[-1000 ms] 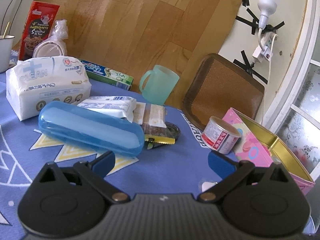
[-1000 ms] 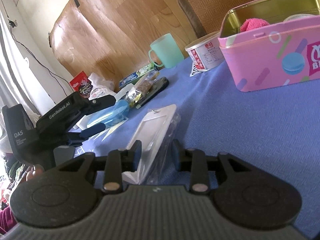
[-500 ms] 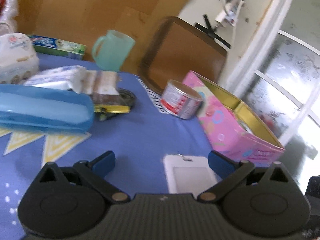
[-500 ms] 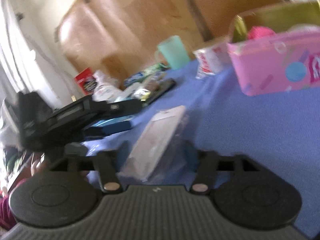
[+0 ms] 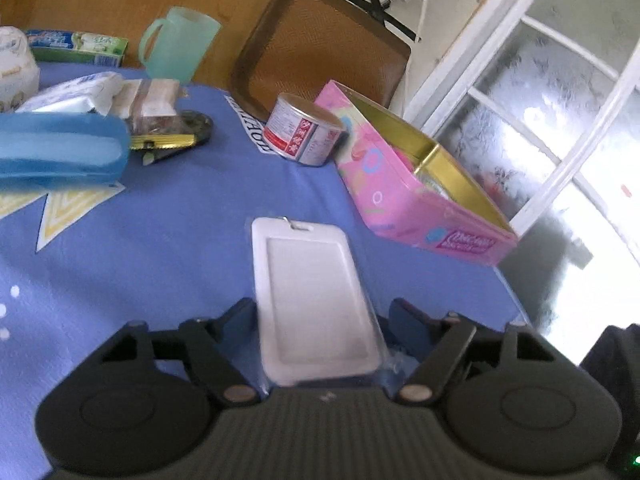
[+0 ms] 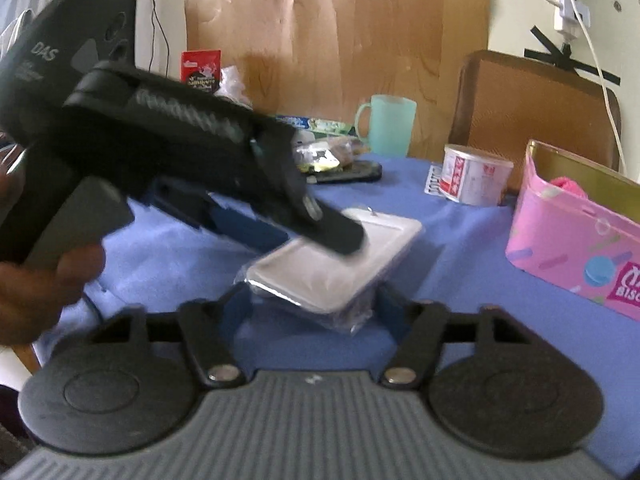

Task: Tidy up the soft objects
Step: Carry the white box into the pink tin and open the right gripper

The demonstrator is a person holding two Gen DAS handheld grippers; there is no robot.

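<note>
A white soft card holder in a clear plastic sleeve (image 5: 312,300) lies on the blue tablecloth (image 5: 160,248). My left gripper (image 5: 320,320) sits around its near end, its blue-padded jaws close against both sides. In the right wrist view the same holder (image 6: 336,268) lies between my right gripper's (image 6: 312,304) jaws, which press on its plastic sleeve. The left gripper (image 6: 160,148) reaches in from the left, one finger over the holder's top. A pink tin box (image 5: 416,184) stands open on the right, with something pink inside (image 6: 568,186).
A food can (image 5: 304,130), a green mug (image 5: 176,44), a brown tray (image 5: 320,60), a blue plastic case (image 5: 60,152), snack packets (image 5: 156,116) and tissue packs (image 5: 72,92) crowd the back. The table's right edge (image 5: 508,288) is near the tin.
The left gripper swung right from the blue case, came down over the card holder and narrowed its jaws. The right gripper turned to face the wall, still on the holder.
</note>
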